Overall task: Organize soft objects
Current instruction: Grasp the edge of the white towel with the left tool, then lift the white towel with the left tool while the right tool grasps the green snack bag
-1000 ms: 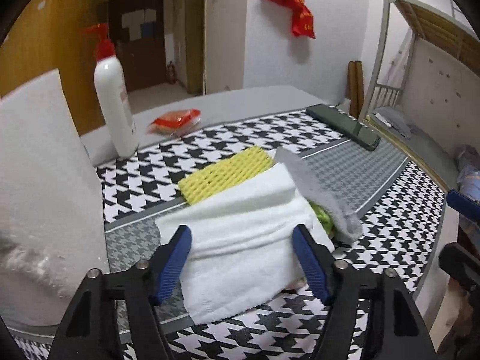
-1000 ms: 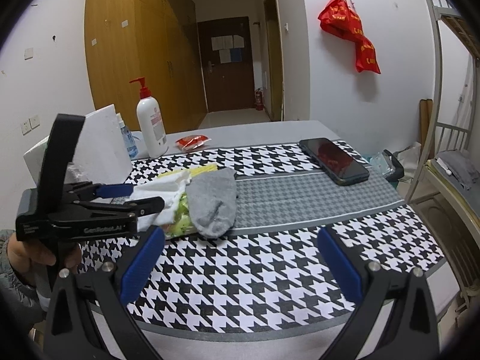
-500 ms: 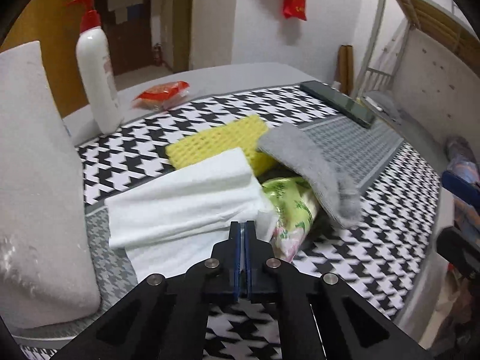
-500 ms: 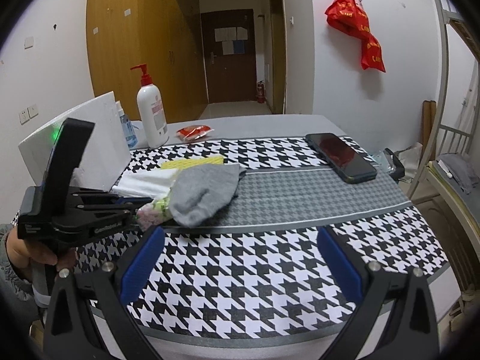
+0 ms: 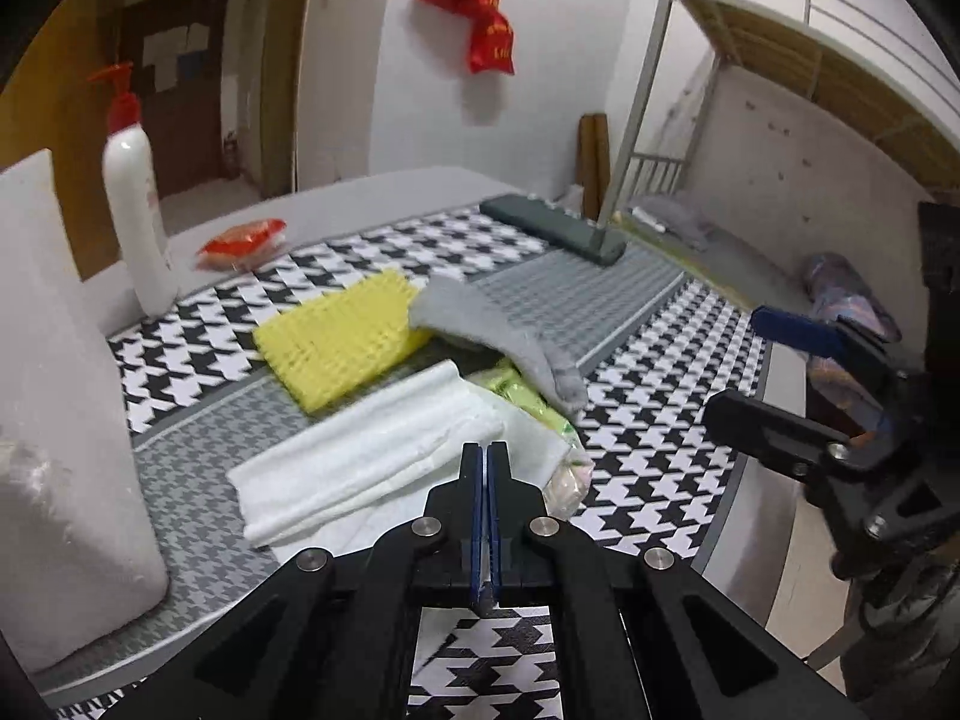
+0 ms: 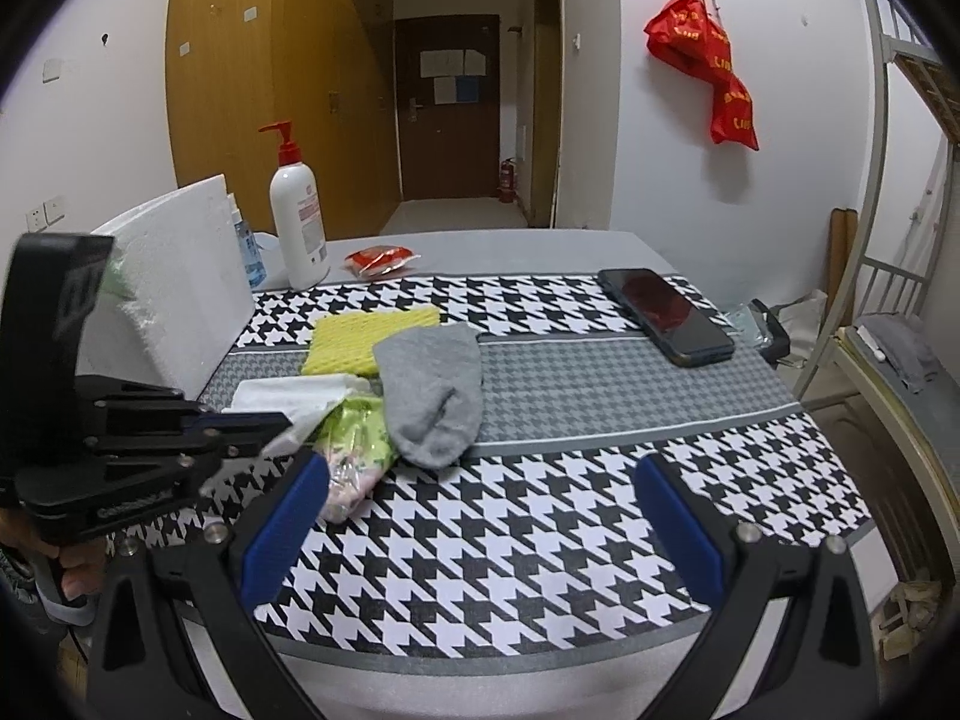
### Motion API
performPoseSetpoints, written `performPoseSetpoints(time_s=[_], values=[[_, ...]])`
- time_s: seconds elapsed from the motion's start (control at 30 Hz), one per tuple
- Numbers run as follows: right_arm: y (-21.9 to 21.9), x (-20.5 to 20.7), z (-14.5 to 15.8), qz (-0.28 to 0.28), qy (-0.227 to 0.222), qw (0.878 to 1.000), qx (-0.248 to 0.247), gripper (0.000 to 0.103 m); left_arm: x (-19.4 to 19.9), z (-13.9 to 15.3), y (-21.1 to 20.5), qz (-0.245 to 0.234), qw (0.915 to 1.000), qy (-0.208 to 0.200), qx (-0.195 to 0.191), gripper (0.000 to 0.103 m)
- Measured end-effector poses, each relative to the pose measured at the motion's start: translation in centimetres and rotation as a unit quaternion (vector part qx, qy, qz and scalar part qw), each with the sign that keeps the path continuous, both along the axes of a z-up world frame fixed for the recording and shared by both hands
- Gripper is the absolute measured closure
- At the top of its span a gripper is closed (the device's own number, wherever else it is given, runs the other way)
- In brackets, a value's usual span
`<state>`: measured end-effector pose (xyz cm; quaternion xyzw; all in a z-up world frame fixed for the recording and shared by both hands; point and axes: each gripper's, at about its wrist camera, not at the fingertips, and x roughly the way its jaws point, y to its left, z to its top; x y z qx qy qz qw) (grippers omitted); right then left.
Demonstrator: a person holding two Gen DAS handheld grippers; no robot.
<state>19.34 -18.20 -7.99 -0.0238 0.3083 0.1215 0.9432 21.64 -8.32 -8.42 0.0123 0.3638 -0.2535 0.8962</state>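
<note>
Currently the left gripper [image 5: 486, 468] is seen with jaws pressed together at the near edge of the white towel [image 5: 384, 462]; whether cloth is pinched cannot be told. Beside the towel, the grey sock [image 6: 432, 393] is draped over a green packet [image 6: 354, 426], the yellow sponge [image 6: 366, 342] behind. The right gripper [image 6: 480, 516] is held spread wide.

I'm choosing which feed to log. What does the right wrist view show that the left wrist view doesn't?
Only the right wrist view shows the phone's dark screen and a blue-labelled bottle behind the foam block. Only the left shows the left tool shut on the white towel. Both show the yellow sponge, grey sock and pump bottle.
</note>
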Motion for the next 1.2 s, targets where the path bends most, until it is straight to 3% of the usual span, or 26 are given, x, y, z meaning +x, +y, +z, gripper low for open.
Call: performPoseSetpoints(time_s=[0.33,0.5,0.7,0.77,0.83,0.87,0.97,1.1,1.2], values=[[1.9,1.4,0.1,0.011,0.010,1.000,-0.003,0.000,0.1,1.2,2.2,0.050,0.9980,-0.039,0.001,0.102],[4.2,1.5,-1.0,0.043,0.031,0.999,0.004,0.000,0.5,0.8,2.4,0.060,0.9975,-0.035,0.008,0.102],[5.2,1.9,-2.5,0.042,0.060,0.997,0.005,0.000,1.1,0.0,2.6,0.062,0.9978,-0.010,0.022,0.100],[5.1,2.0,-2.7,0.038,0.063,0.997,0.009,0.000,1.3,-0.2,2.8,0.065,0.9976,-0.002,0.025,0.090],[5.0,2.0,-2.6,0.037,0.064,0.997,0.015,0.000,1.3,-0.4,2.8,0.061,0.9978,0.002,0.027,0.053],[5.0,2.0,-2.7,0.036,0.065,0.997,0.018,0.001,1.2,-0.4,2.8,0.063,0.9976,-0.001,0.030,0.046],[5.4,2.3,-2.9,0.043,0.074,0.996,0.022,0.015,1.0,-0.2,3.3,0.069,0.9971,-0.010,0.031,0.043],[6.3,2.8,-3.5,0.048,0.086,0.995,0.021,0.032,1.3,-0.2,4.1,0.087,0.9959,-0.005,0.026,0.031],[6.6,3.2,-3.9,0.046,0.095,0.994,0.022,0.036,1.4,-0.2,4.1,0.087,0.9959,-0.003,0.024,0.030]])
